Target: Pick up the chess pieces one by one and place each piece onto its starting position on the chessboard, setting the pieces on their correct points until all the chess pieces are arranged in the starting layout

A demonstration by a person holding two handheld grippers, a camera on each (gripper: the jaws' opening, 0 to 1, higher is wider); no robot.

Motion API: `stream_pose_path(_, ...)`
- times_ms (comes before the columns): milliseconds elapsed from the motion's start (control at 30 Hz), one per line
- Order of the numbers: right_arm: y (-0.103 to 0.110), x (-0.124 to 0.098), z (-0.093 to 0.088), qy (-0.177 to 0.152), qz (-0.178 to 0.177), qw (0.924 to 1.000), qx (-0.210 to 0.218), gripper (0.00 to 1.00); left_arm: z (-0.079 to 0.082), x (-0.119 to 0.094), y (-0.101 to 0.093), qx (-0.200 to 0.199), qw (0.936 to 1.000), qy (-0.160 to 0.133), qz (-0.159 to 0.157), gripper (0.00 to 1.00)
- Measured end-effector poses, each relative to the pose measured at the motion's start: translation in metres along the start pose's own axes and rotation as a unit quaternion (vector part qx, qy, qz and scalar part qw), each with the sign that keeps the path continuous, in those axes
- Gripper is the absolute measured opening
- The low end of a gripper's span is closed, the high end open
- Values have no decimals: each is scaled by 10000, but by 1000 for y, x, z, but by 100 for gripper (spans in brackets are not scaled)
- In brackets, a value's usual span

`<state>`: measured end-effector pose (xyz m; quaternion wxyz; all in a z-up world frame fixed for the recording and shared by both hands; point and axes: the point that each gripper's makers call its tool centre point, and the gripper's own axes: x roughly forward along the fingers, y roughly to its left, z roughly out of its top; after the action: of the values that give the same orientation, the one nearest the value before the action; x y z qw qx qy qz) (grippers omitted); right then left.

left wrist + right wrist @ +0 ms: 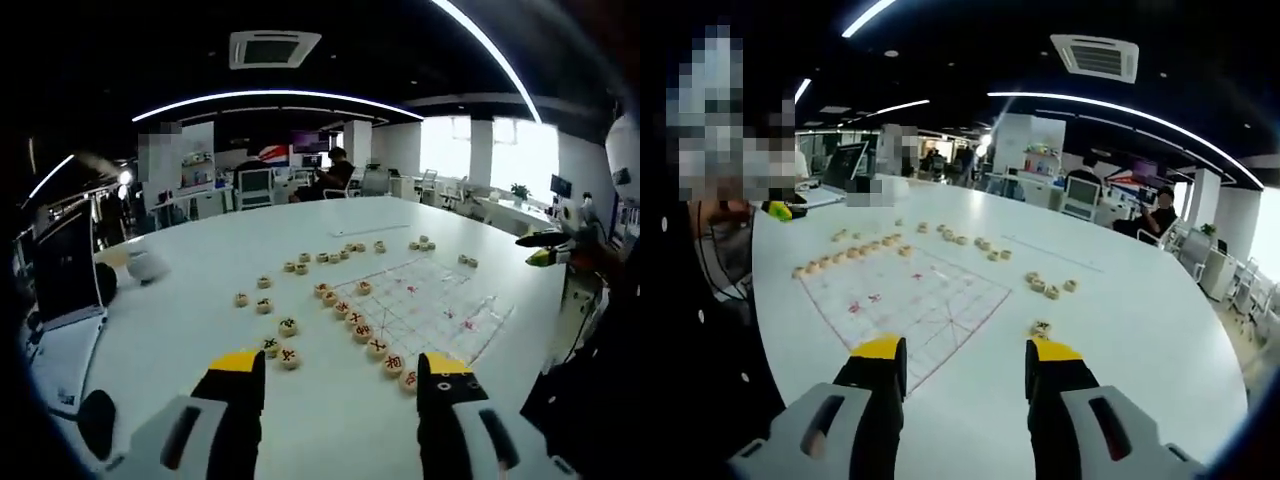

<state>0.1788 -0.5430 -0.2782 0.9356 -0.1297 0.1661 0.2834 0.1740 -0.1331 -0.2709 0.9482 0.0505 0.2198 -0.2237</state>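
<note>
- Left gripper (340, 372): jaws apart, nothing between them, held above the white table (200, 300) and aimed down at it.
- Just beyond its jaws sat a pair of loose pieces (281, 352); a row of pieces (365, 335) ran along the near edge of the chessboard (430, 300).
- More discs lay scattered off the board: a far row (325, 256) and small clusters near the far corners.
- Right gripper (965, 360): also parted and empty, poised over the table, with the chessboard (910, 300) just ahead of its left jaw.
- A single piece (1041, 328) sat right at its right jaw tip; three more (1050, 287) lay farther out; a long row (850, 252) lined the board's far edge.
- Judgement: setup was barely started, most pieces off their points.
- Risk: the row pieces nearly touch, so wide jaws coming down on one would likely nudge its neighbours.
- Risk: the discs are flat and low; a grip taken too high would slip off the rim.
- Risk: the board looked thin and sheet-like and might shift if dragged.
- Characters were too small to read, so misplacing a piece was possible.
- Pose: both grippers level and parallel, pitched forward.
</note>
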Motion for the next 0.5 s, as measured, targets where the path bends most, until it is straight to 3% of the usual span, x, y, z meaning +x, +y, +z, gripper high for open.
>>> stream_pose_path(133,-5,-6,-3,26,-98,9999,14,48,18,6,-7,211,9997,-12,-141,62)
stream_pose_path(367,-17,-18,-8,199,-182,9996,-76,48,41,15,-15,749,9957,368,-402,59)
stream_pose_path(500,-27,-26,-7,273,-209,9993,-143,48,59,26,-23,767,9934,471,-718,59)
